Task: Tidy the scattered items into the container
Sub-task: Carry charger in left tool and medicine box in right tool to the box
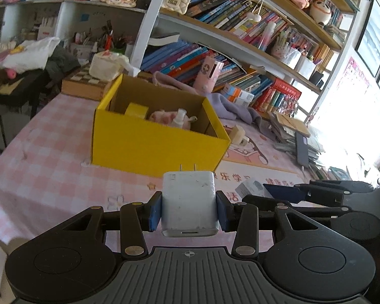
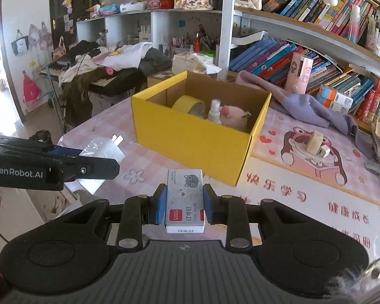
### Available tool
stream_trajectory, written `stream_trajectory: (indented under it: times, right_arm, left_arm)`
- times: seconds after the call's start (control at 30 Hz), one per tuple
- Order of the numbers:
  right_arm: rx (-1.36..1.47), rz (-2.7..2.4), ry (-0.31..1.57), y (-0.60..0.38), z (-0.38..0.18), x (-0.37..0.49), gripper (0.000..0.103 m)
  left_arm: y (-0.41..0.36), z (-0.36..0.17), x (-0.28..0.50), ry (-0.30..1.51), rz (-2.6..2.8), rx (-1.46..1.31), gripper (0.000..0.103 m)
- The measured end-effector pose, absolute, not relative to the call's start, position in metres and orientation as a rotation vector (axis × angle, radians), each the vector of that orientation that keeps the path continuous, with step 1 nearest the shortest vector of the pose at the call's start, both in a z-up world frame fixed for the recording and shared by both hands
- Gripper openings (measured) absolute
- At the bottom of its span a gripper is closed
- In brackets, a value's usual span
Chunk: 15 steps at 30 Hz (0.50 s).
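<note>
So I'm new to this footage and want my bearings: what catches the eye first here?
The open yellow box in the middle of the pink checked tablecloth, already holding a roll of yellow tape, a small spray bottle and a pink plush. In front of it, the left gripper clamps a white charger and the right gripper a box of staples. Crowded bookshelves rise behind.

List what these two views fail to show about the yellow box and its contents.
- Yellow box floor: left wrist view, hidden by its near wall.
- Yellow tape roll: right wrist view, lower part behind that wall.
- Pink plush: both views, half sunk, shape unclear.
- Spray bottle label: too small.
</note>
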State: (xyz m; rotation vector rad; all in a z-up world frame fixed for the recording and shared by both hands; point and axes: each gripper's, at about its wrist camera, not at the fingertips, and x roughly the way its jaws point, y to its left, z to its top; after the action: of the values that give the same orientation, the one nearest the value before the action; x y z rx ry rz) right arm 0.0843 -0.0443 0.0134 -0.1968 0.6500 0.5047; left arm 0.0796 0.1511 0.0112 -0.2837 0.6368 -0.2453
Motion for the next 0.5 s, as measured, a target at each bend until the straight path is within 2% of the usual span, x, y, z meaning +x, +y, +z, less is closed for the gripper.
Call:
stream_trajectory:
  times: [0.5]
  right_arm:
    - [-0.147, 0.518, 0.589, -0.054, 0.028, 0.203, 0.028]
  left_arm:
    - [0.15, 0.03, 0.191, 0.605, -0.231, -0.116, 0.042]
